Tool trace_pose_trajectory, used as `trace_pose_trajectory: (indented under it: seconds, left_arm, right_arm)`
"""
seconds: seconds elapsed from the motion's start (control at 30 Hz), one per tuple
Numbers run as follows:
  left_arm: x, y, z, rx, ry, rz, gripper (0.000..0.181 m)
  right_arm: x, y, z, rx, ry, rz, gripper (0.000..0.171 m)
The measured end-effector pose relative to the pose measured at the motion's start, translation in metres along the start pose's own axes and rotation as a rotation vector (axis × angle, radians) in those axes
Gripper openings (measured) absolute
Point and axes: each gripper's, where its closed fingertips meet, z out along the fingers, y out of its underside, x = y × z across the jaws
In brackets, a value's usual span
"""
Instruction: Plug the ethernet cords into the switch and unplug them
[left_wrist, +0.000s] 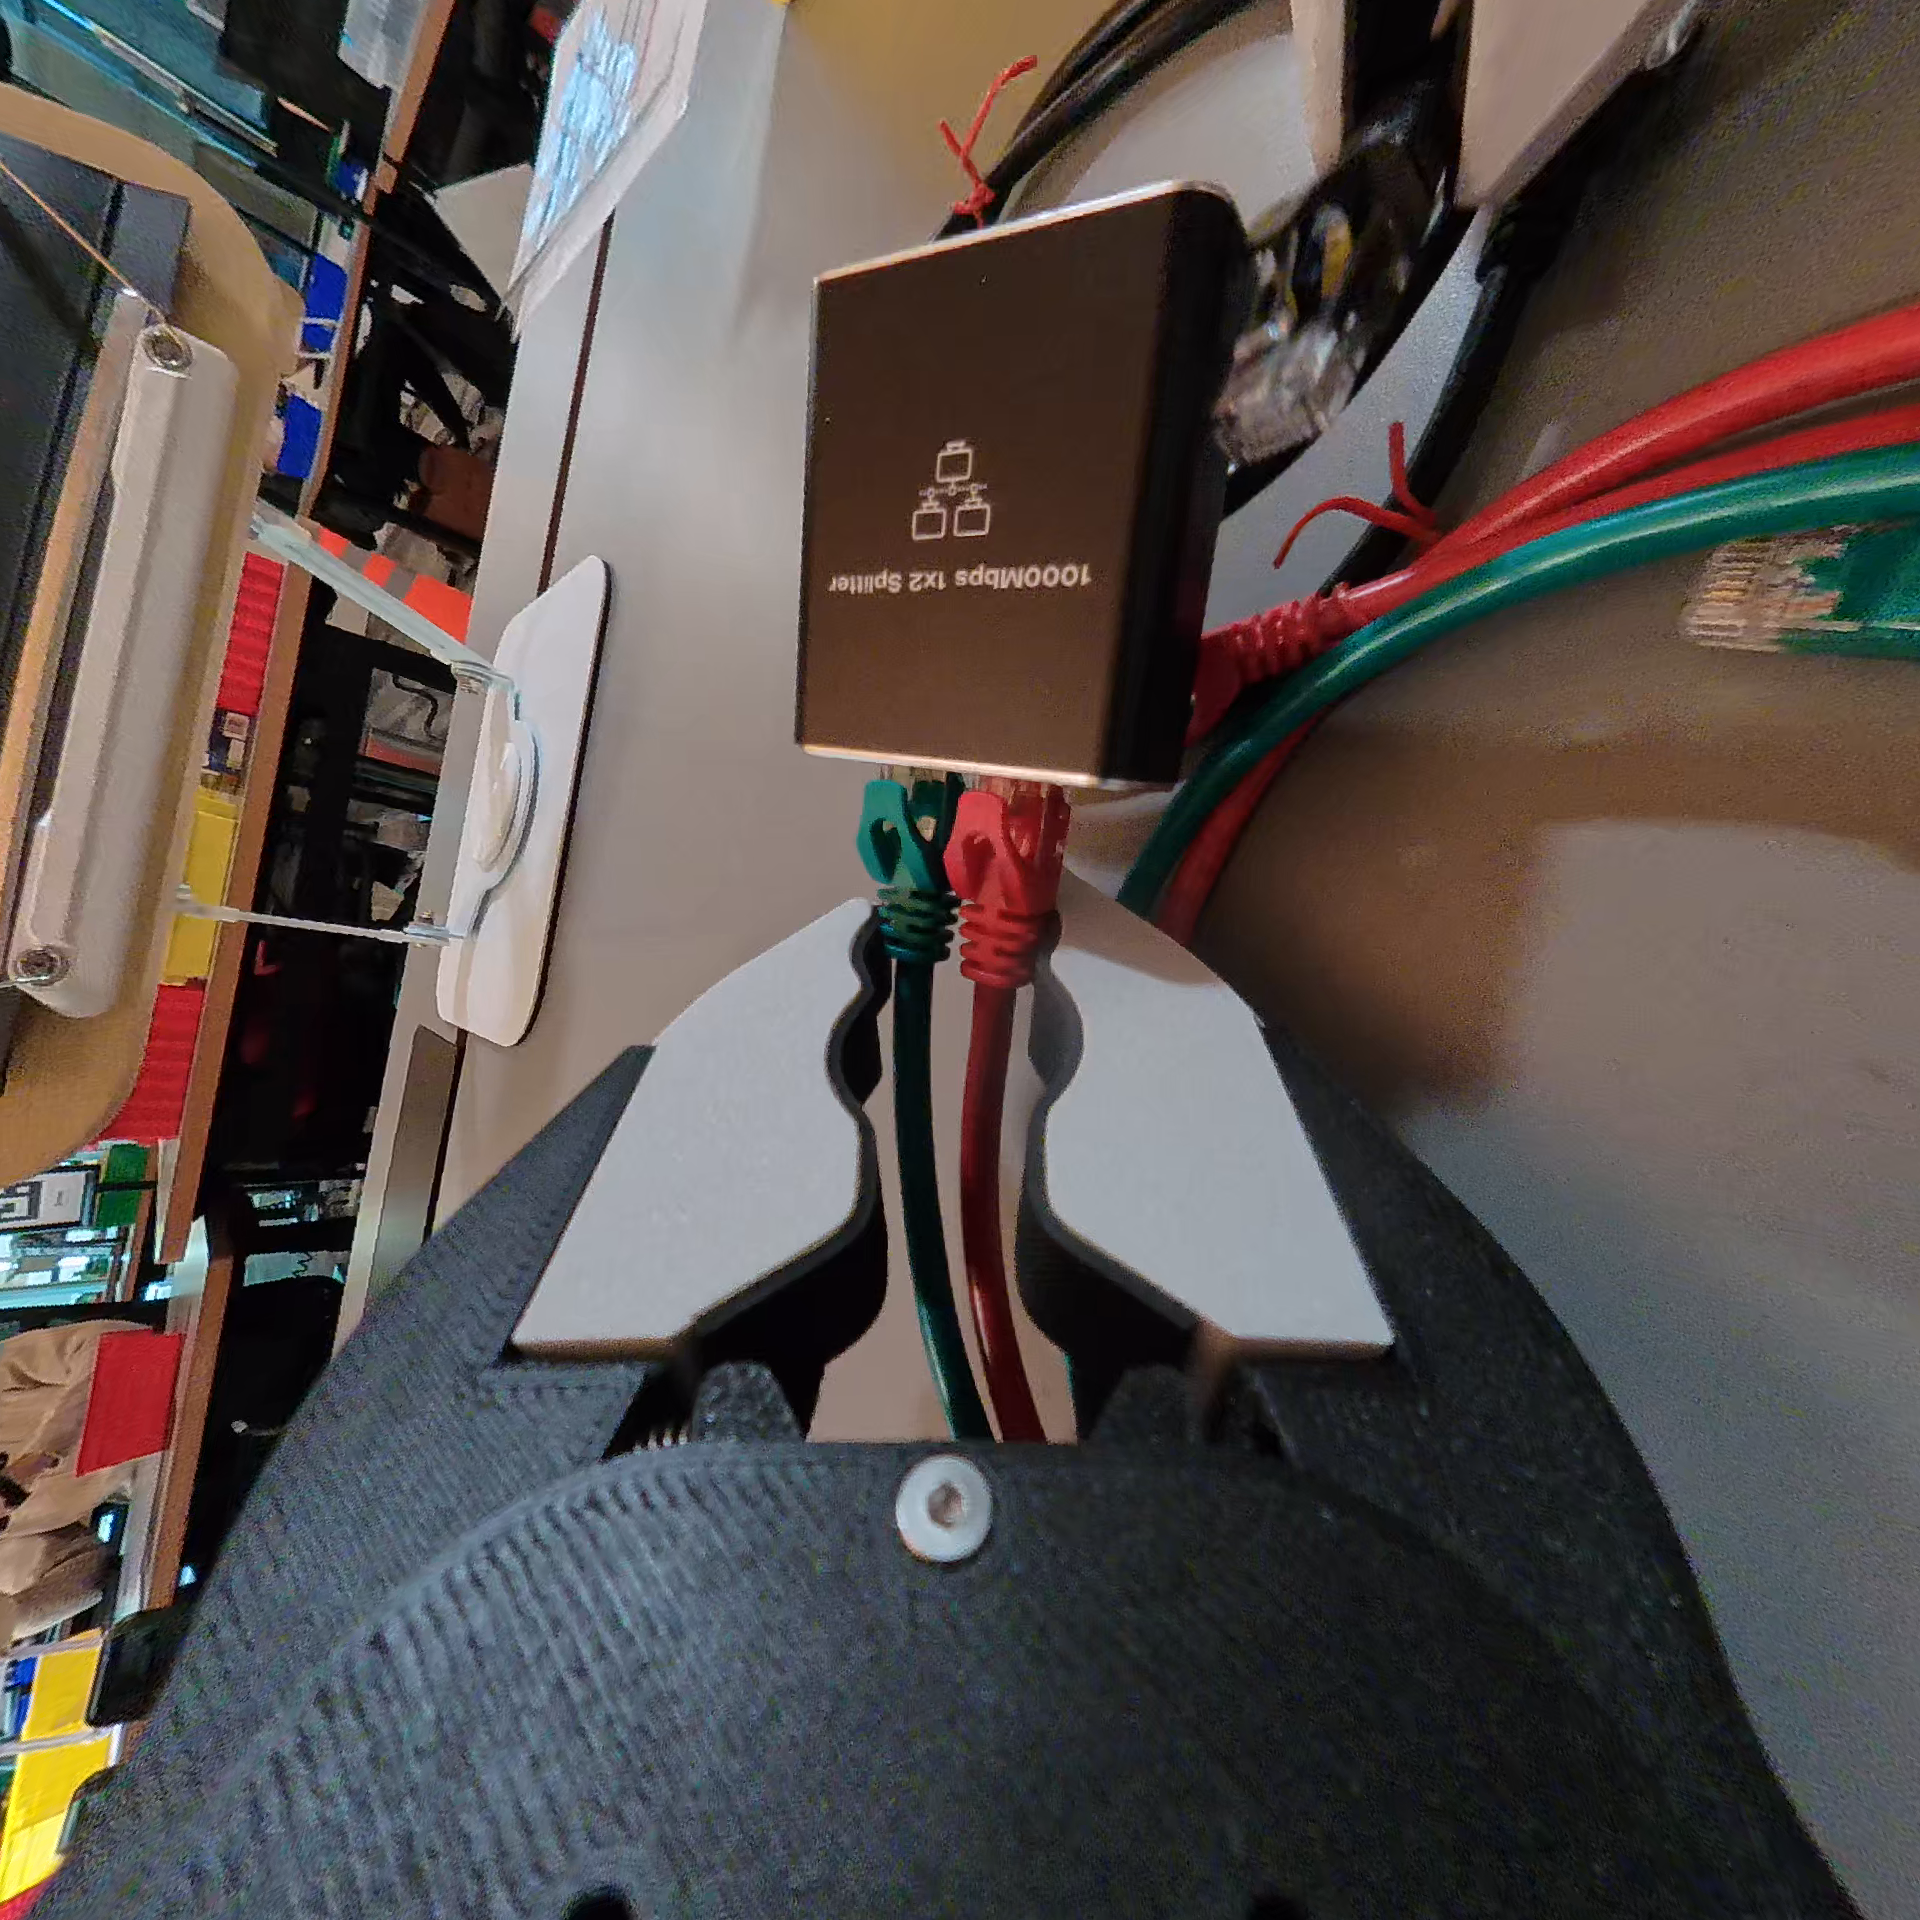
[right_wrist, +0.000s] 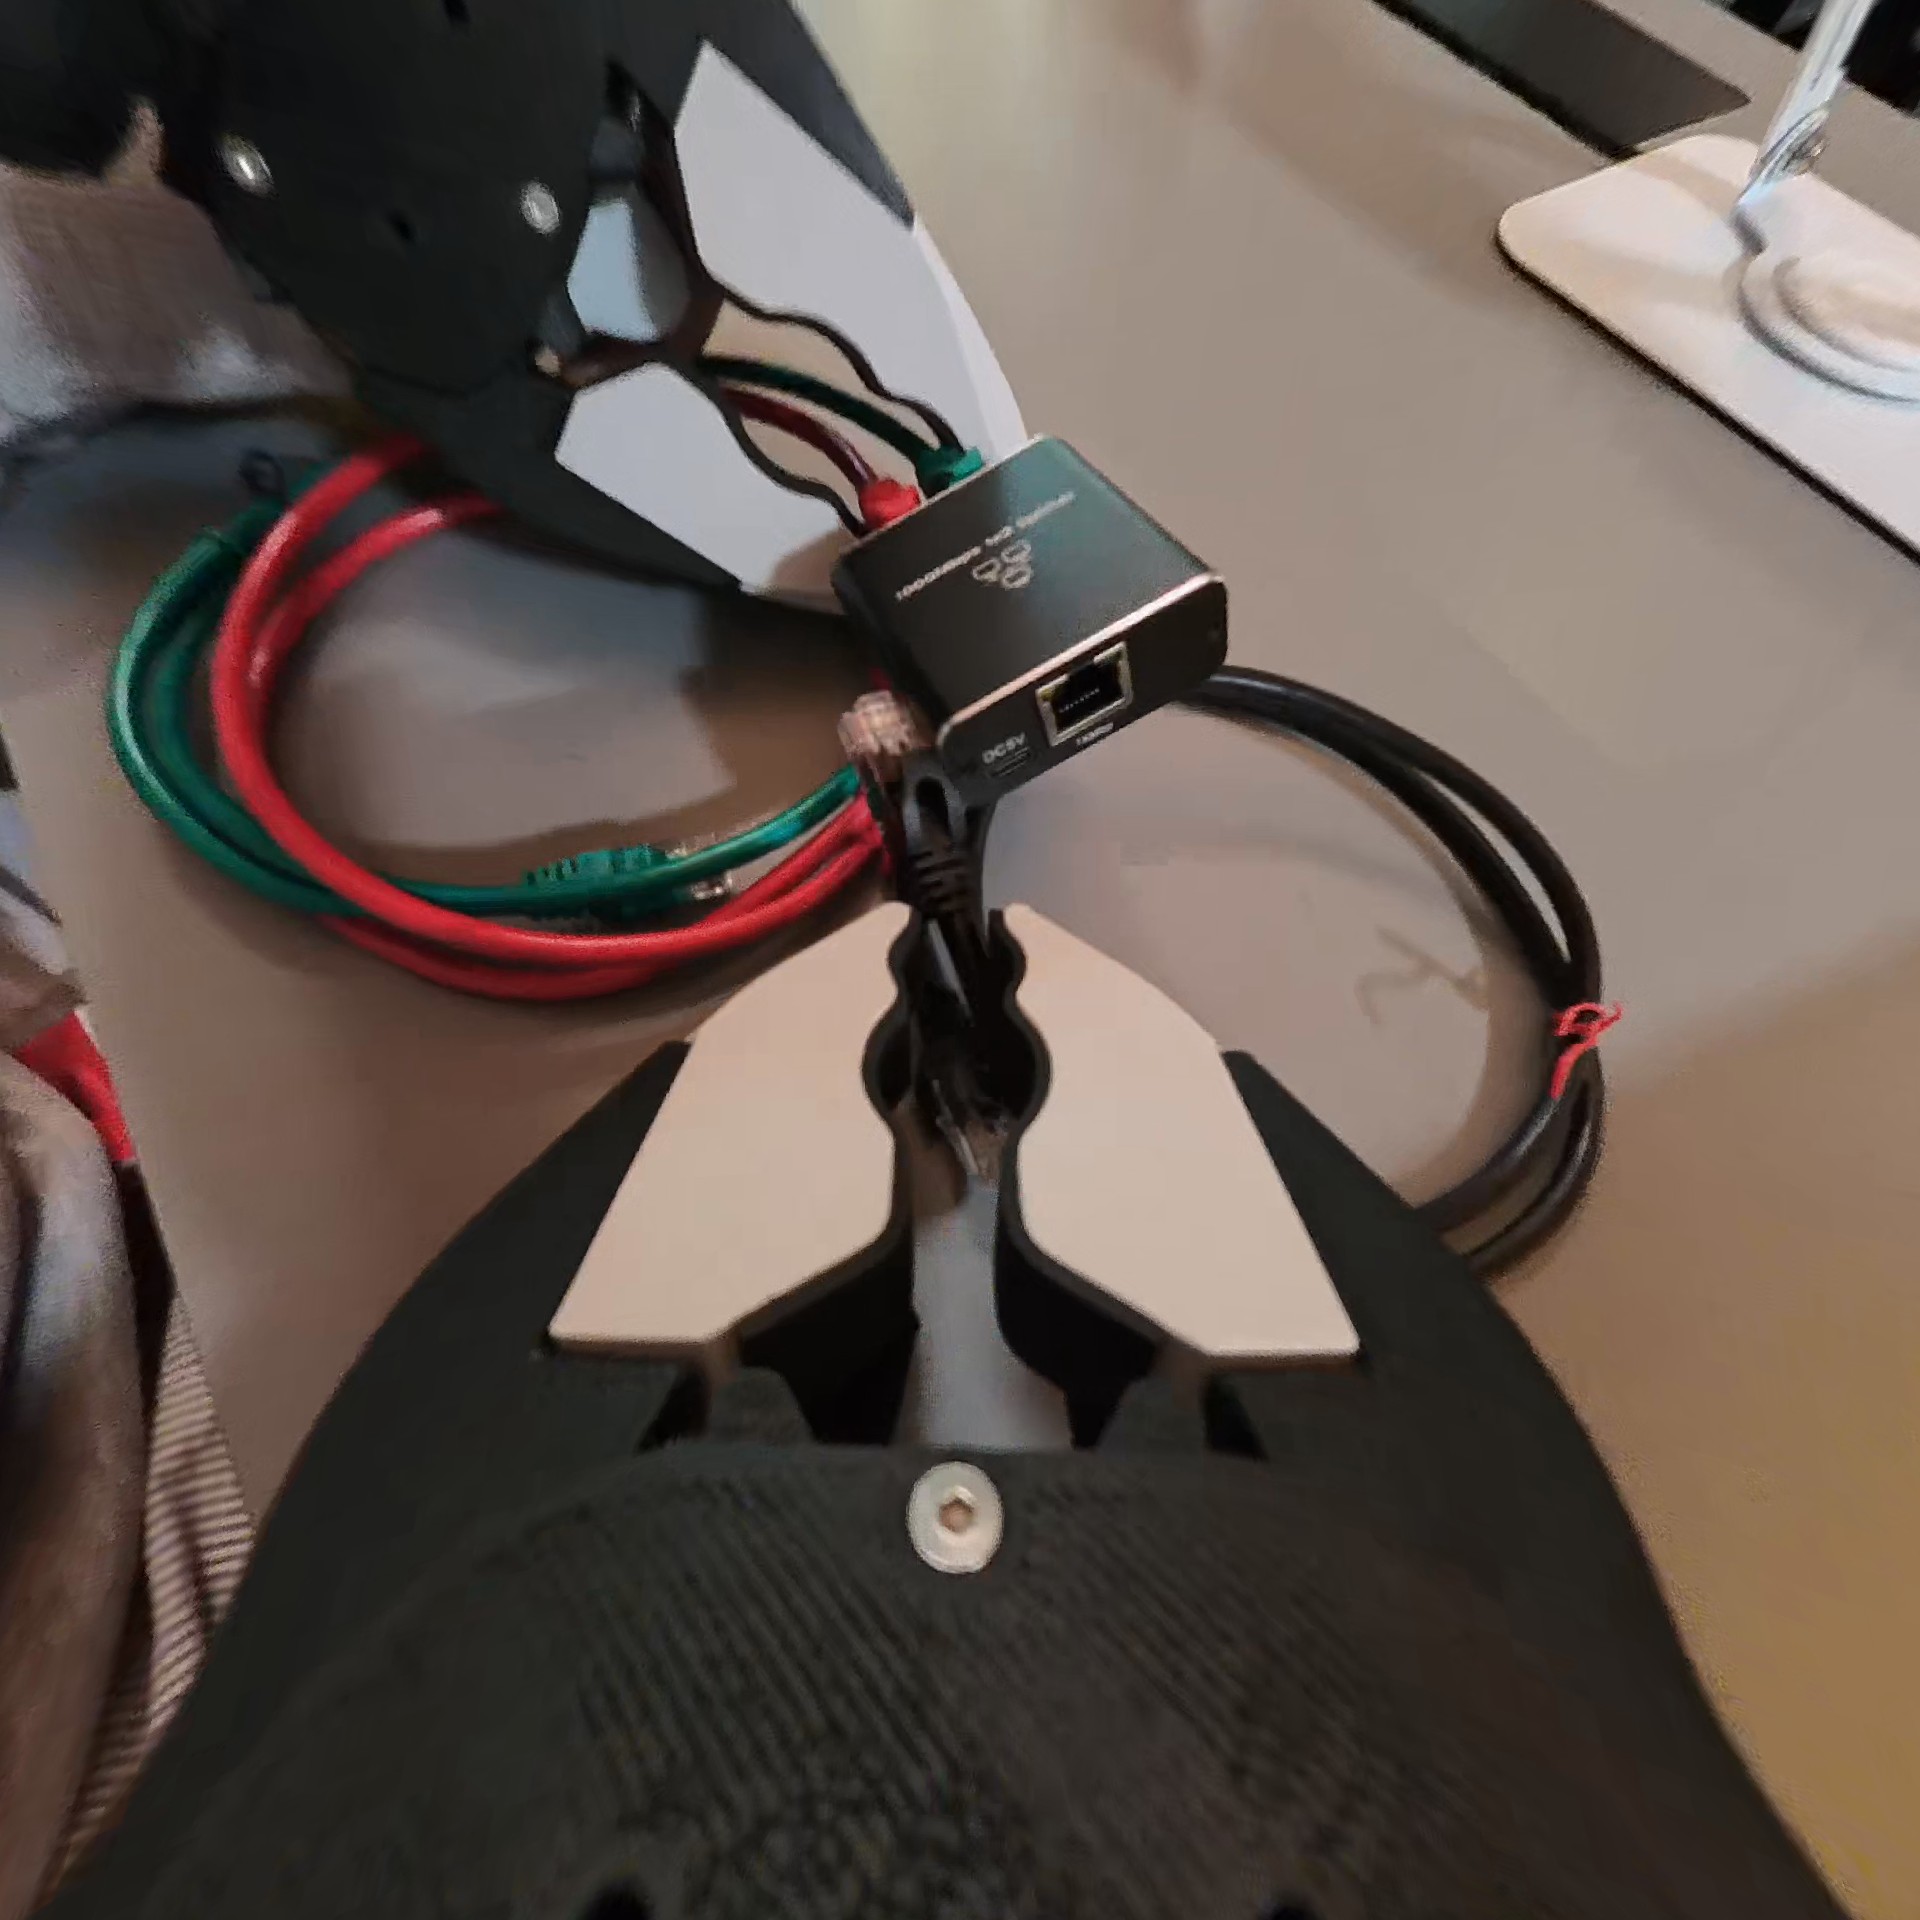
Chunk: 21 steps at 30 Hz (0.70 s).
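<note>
Black and boxy, the ethernet switch (left_wrist: 1003, 488) hangs above the grey tabletop (right_wrist: 1299, 416), carried by the green cord (left_wrist: 914, 1039) and red cord (left_wrist: 992, 1060) plugged into one end. The left gripper (left_wrist: 956, 1039) is closed on both. The right gripper (right_wrist: 951, 997) pinches the black cord (right_wrist: 940, 831) just below the switch's empty port (right_wrist: 1086, 691).
</note>
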Motion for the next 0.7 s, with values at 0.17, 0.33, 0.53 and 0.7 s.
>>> trace_pose_trajectory:
  seconds: [0.17, 0.33, 0.53, 0.7]
  left_arm:
    - [0.000, 0.000, 0.000, -0.002, -0.002, 0.002, 0.026]
    - [0.000, 0.000, 0.000, 0.003, 0.001, 0.003, 0.026]
    - [0.000, 0.001, 0.001, 0.002, 0.000, 0.007, 0.026]
    - [-0.001, 0.001, 0.001, -0.001, -0.001, 0.010, 0.026]
  right_arm:
    - [0.003, -0.008, -0.009, 0.076, -0.027, 0.011, 0.011]
    - [0.026, -0.021, -0.024, 0.156, 0.110, -0.023, 0.008]
    - [0.048, -0.005, -0.022, -0.086, 0.450, -0.464, 0.006]
    - [0.041, -0.004, -0.017, -0.291, 0.652, -0.962, 0.006]
